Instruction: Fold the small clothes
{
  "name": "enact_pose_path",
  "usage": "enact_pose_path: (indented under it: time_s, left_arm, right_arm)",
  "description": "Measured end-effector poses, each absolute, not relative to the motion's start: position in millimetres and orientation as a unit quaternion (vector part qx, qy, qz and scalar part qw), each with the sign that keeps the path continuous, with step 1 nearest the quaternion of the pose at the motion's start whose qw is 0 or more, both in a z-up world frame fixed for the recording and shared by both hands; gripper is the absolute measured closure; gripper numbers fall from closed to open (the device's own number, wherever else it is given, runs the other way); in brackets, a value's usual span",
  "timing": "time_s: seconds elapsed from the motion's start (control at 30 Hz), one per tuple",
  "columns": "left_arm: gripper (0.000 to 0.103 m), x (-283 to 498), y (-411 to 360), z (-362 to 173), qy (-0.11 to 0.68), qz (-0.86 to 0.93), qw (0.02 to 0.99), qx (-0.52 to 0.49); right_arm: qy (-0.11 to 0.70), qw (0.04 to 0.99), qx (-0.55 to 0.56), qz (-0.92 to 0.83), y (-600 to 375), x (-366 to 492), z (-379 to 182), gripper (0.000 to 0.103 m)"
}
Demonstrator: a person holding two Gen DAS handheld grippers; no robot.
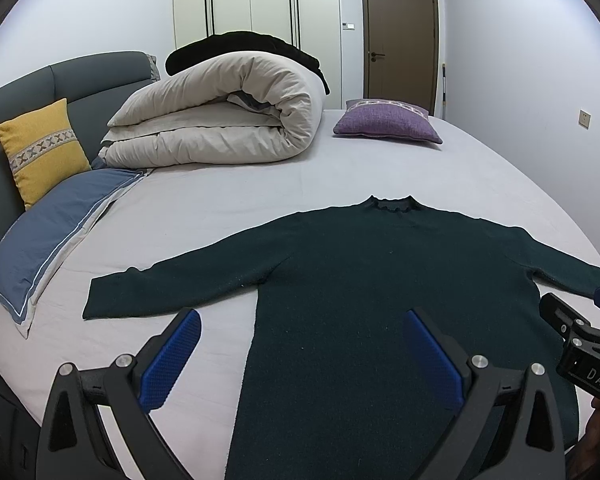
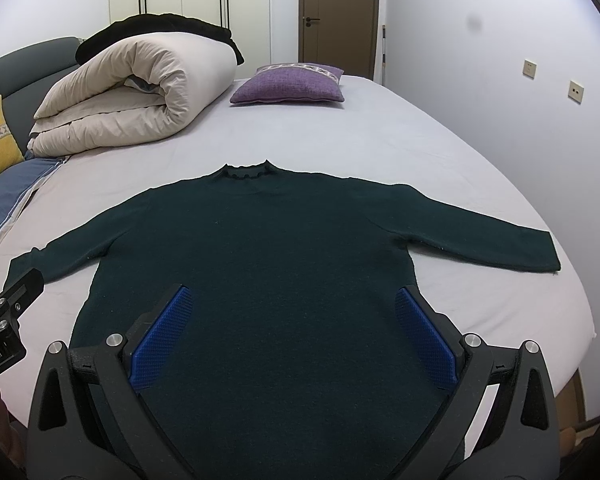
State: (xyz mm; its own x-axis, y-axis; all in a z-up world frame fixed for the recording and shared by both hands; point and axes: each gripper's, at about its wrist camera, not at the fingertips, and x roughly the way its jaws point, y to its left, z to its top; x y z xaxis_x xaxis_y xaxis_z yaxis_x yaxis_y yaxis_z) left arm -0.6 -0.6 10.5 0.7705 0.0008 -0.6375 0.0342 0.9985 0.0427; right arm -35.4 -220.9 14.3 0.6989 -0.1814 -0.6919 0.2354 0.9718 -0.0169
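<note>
I am holding both the left gripper (image 1: 302, 354) and right gripper (image 2: 292, 330) released over the hem of the dark green knitted sweater (image 2: 260, 240), lying collar-away, sleeves stretching sideways, left sleeve nearer my left.

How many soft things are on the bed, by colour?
Dark green sweater: 1
Purple cushion: 1
Yellow cushion: 1
Blue pillow: 1
Cream duvet: 1
Black blanket on the duvet: 1
Total: 6
</note>
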Motion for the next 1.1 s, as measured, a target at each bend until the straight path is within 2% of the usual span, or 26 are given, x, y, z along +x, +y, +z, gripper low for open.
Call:
enact_pose_path:
  time_s: [1.1]
  left_arm:
    - [0.0, 8, -3, -2, 0.354, -0.031, 0.935, 0.011]
  right_arm:
    - [0.382, 0.917, 0.049, -0.101, -227, -30, 7, 0.0]
